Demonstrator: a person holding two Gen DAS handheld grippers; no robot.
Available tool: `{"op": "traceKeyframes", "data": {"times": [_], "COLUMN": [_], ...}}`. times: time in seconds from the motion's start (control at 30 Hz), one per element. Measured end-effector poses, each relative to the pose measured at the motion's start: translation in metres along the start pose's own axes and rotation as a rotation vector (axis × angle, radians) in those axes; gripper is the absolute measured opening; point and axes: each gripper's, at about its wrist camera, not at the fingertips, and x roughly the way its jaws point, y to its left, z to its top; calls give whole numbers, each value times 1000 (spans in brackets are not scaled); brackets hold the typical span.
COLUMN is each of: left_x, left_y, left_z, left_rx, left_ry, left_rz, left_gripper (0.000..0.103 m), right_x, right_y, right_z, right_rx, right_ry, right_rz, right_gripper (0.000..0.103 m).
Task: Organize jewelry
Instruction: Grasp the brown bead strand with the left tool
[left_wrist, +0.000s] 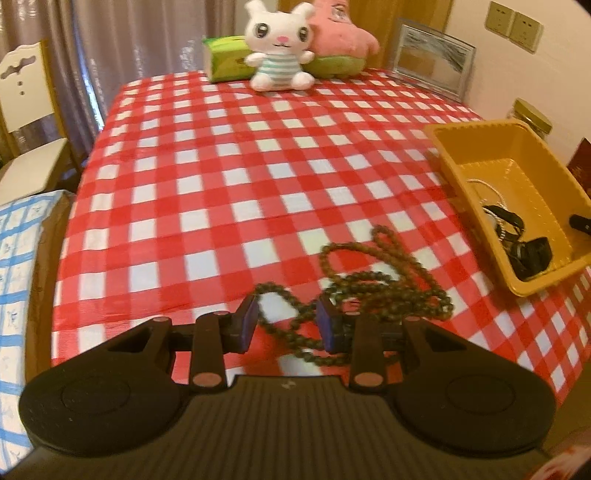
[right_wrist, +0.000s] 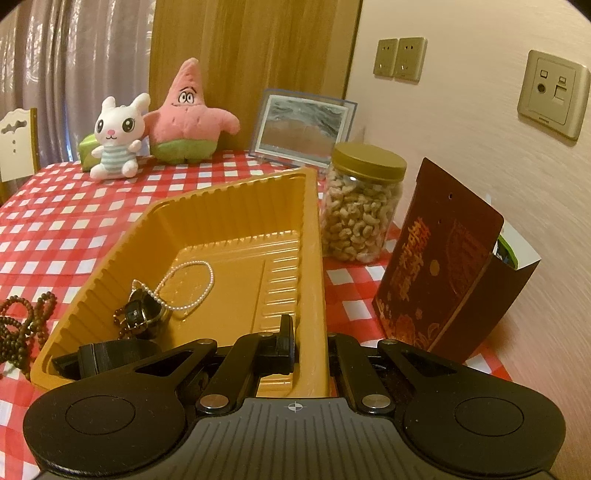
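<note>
Left gripper (left_wrist: 286, 323): closest to our left wrist camera; we see its jaws spread apart, the blue pads (left_wrist: 246, 325) straddling a strand of the dark bead necklace without pinching it.
Dark bead necklace (left_wrist: 369, 280): we see it lying in tangled loops on the red-and-white checked tablecloth (left_wrist: 221, 184), just beside the near left corner of the yellow tray (left_wrist: 491, 251); its loops also show at the left edge of the right wrist view (right_wrist: 22, 325).
Right gripper (right_wrist: 308, 347): we see its jaws clamped on the tray's right wall (right_wrist: 314, 295), one finger (right_wrist: 286, 343) inside the tray and the other outside it.
Yellow tray contents: we see a pearl strand (right_wrist: 192, 284) curled on the tray floor, a dark ring-like piece (right_wrist: 142, 314) touching it, and a black strap (right_wrist: 110, 356) at the tray's near end; what exactly the dark pieces are we cannot tell.
Beyond the tray: we see a jar of cashews (right_wrist: 360, 210) with a gold lid just past its far right corner, and a dark red box (right_wrist: 439, 266) with gold lettering standing to the tray's right.
Far from the tray: we see a white bunny plush (left_wrist: 279, 48), a pink star plush (right_wrist: 188, 114) and a green packet (left_wrist: 225, 59) at the far edge of the cloth, with a framed picture (right_wrist: 303, 125) to their right.
Off the table: we see a white chair (left_wrist: 26, 122) far left of the tray, in front of the curtain.
</note>
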Motion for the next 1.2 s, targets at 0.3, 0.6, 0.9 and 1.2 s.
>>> {"op": "traceKeyframes", "data": {"times": [0.3,0.6,0.9,1.2], "left_x": [16,38,37,4], "left_y": [-29,-40,-47,-37], "left_z": [-3,-9,-11,11], "left_rx": [88,135,162,109], "left_ry": [38,79,79,-2], "left_rz": [-81,-74,-85,-130], "left_gripper": [31,22,6,6], "right_x": [0,0,0,0], "right_y": [0,1,0,0], "right_z": [-1,-5,-5,-5], "right_rx": [2,3,3,5], "right_ry": [2,7,8,8], "right_rz": [0,1,4,5], "right_gripper": [3,3,3,3]}}
